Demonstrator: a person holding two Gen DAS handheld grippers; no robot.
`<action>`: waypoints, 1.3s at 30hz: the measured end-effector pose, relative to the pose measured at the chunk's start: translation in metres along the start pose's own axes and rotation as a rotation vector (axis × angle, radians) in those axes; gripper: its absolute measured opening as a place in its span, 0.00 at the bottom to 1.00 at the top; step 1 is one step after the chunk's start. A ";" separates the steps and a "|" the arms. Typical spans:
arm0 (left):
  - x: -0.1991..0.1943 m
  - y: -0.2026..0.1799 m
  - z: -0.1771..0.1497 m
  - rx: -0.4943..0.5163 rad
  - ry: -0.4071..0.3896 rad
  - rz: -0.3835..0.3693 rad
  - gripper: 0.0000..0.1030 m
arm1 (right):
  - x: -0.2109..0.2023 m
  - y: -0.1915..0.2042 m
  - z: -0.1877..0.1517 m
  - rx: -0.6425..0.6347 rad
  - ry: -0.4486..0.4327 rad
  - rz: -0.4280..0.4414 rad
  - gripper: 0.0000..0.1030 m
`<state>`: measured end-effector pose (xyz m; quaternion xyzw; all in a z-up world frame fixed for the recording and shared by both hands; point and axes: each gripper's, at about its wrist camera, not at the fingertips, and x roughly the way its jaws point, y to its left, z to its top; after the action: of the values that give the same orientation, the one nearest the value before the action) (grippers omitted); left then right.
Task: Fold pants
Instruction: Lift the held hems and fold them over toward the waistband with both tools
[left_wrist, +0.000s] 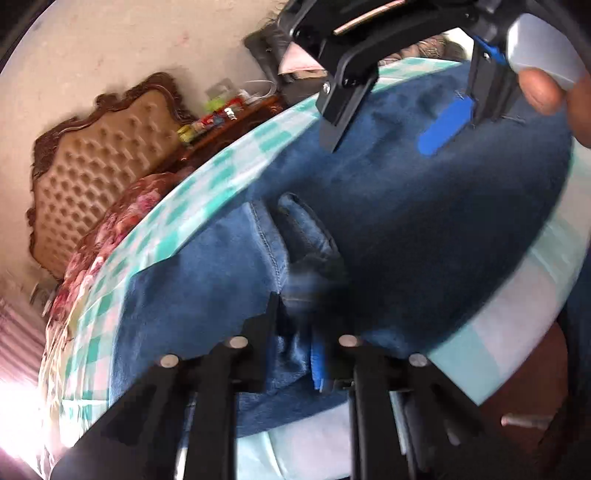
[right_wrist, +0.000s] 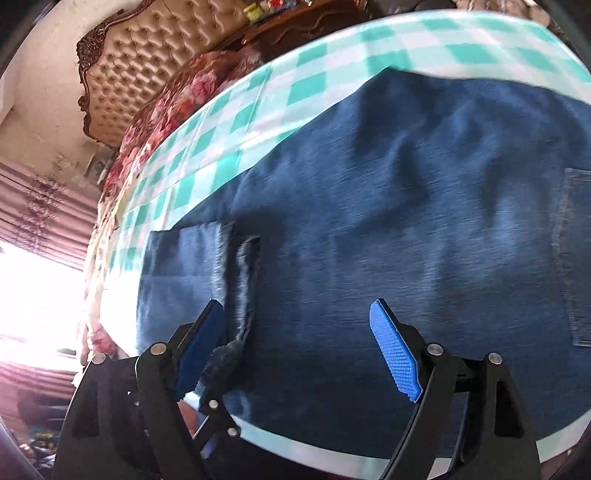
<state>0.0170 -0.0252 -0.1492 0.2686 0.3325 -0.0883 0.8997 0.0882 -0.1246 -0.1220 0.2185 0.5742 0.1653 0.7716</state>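
Note:
Blue denim pants (right_wrist: 388, 229) lie spread on a table with a green-and-white checked cloth (right_wrist: 236, 118); they also show in the left wrist view (left_wrist: 406, 229). My left gripper (left_wrist: 301, 295) is shut on a bunched fold of the pants at the near edge and holds it lifted; its tips are blurred. My right gripper (right_wrist: 297, 325) is open just above the denim, with a frayed leg hem (right_wrist: 242, 295) by its left finger (right_wrist: 201, 343). It shows open in the left wrist view (left_wrist: 384, 136) at the top, over the far part of the pants.
A bed with a tufted tan headboard (right_wrist: 147, 62) and a floral cover (right_wrist: 173, 103) stands behind the table. A wooden nightstand with small colourful items (left_wrist: 221, 118) is beside it. Bright window light comes from the left. The table's near edge (left_wrist: 517, 332) curves at the right.

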 end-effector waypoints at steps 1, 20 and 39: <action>-0.004 0.001 0.001 -0.011 -0.019 0.004 0.13 | 0.004 0.005 0.003 0.003 0.024 0.024 0.77; -0.039 0.015 0.016 -0.047 -0.130 0.074 0.10 | 0.065 0.085 0.050 -0.115 0.120 0.064 0.11; 0.004 -0.063 0.029 0.038 -0.081 -0.048 0.24 | 0.053 0.017 0.063 -0.169 0.049 0.052 0.56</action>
<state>0.0146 -0.0935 -0.1597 0.2739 0.3005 -0.1269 0.9047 0.1639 -0.0923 -0.1408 0.1632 0.5711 0.2384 0.7684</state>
